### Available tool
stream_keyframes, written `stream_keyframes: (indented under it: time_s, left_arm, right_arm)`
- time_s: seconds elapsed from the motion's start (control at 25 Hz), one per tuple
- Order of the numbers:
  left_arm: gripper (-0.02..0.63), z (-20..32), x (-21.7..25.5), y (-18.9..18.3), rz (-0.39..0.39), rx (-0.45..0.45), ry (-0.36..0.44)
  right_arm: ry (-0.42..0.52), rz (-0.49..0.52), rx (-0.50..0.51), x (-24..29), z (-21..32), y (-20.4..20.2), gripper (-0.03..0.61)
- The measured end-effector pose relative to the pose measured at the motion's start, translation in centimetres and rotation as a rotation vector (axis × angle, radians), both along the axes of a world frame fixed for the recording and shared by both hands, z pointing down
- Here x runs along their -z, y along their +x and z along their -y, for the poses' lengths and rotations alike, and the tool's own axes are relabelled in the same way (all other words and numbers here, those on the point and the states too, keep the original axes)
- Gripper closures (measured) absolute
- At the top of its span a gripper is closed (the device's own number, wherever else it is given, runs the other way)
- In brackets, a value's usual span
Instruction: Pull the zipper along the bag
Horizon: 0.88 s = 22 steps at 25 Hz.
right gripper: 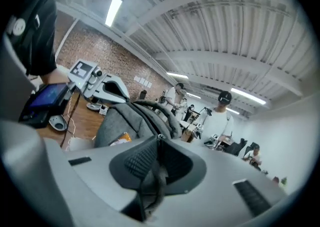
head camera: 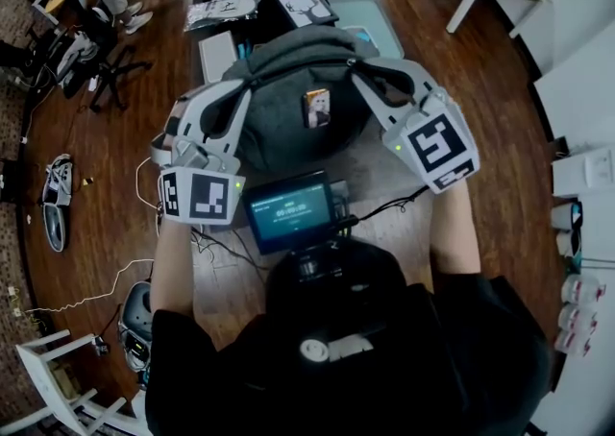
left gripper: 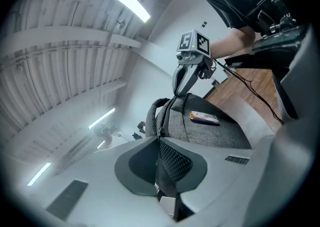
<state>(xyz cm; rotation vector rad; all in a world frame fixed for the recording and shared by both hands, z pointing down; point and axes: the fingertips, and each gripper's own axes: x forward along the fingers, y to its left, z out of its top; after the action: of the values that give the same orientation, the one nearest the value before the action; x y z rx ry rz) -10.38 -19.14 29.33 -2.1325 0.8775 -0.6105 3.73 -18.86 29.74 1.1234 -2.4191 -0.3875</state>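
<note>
- At the middle of the head view, a little above centre, the grey bag lies on the table, with my left gripper at its left end and my right gripper at its right end.
- In the left gripper view, the jaws of my left gripper are pressed together. A thin dark fold of the bag is pinched between the pads at its near end.
- In the right gripper view, the jaws of my right gripper are almost together. They pinch a dark strap-like zipper pull that hangs down between the pads, and a small metal piece sits right at the tips.
- The bag's long axis runs left to right across the head view, from one gripper to the other.
- The zipper follows that axis along the bag's top ridge. In the left gripper view the zipper runs from my own jaws up and away toward the right gripper.
- In the right gripper view the bag stretches toward the upper left of the frame, where the left gripper meets it.
- A small orange-and-brown label sits on the side of the bag that faces me.
- In the head view, the tips of both grippers sink into the bag's folds, so the pinch itself cannot be seen there.
- The far side of the bag is hidden behind its ridge.
- I cannot tell whether the dark strip in my right jaws is the pull tab proper or a cord tied to it.
</note>
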Motion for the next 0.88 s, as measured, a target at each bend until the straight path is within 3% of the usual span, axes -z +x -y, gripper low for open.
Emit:
stream_keyframes:
  time_s: [0.32,0.6,0.76,0.88]
  left_arm:
    - [0.604,-0.1,0.0,0.4,-0.030,-0.042,-0.031]
    - [0.604,0.0,0.6,1.1,0.010,-0.039,0.007]
    - [0.604,0.0,0.8,1.1,-0.005,-0.043,-0.001]
    - [0.604,0.6,0.4,1.4,0.024,-0.011,0.030]
  right_arm:
    - [-0.115,0.047,0.088,0.8,-0.2,0.5,0.532]
    - [-0.113,-0.025,0.070,0.8,0.3,-0.1,0.532]
    - [-0.133,0.012,0.088,1.4,0.1,0.0,0.532]
    - [-0.097,-0.064,0.039,0.5,1.2,0.1,0.529]
